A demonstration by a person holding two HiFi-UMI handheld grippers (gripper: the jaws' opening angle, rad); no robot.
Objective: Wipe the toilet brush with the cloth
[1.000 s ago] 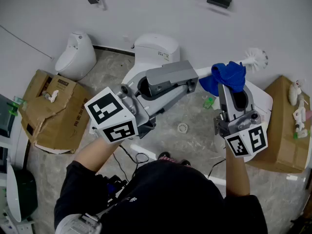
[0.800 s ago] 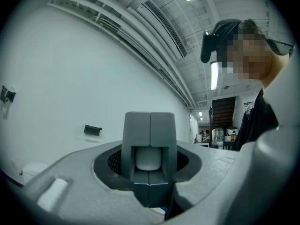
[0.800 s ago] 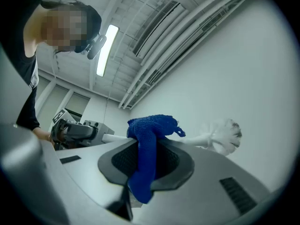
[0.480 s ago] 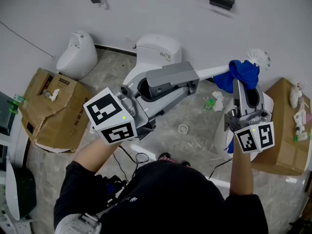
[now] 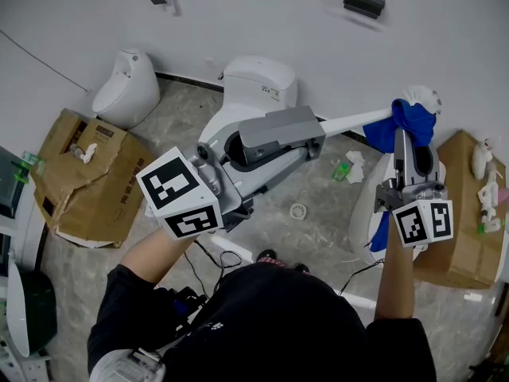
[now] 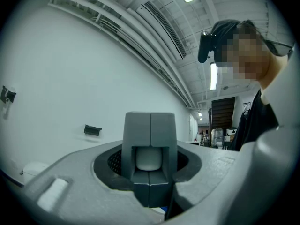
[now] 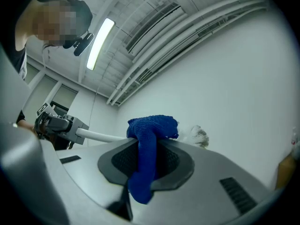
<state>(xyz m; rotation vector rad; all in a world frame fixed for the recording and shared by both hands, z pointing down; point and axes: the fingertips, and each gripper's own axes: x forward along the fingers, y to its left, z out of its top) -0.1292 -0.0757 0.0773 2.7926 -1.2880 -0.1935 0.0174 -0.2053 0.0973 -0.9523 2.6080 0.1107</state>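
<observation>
Jaws with cloth at brush end

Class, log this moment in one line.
left gripper: shut on toilet brush | right gripper: shut on cloth | cloth: draped over brush handle beside bristles

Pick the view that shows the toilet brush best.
Head view: the toilet brush runs whole from the left claw to its bristles by the cloth. Right gripper view: handle stretch and bristle tuft. Left gripper view: only its pale end.
</observation>
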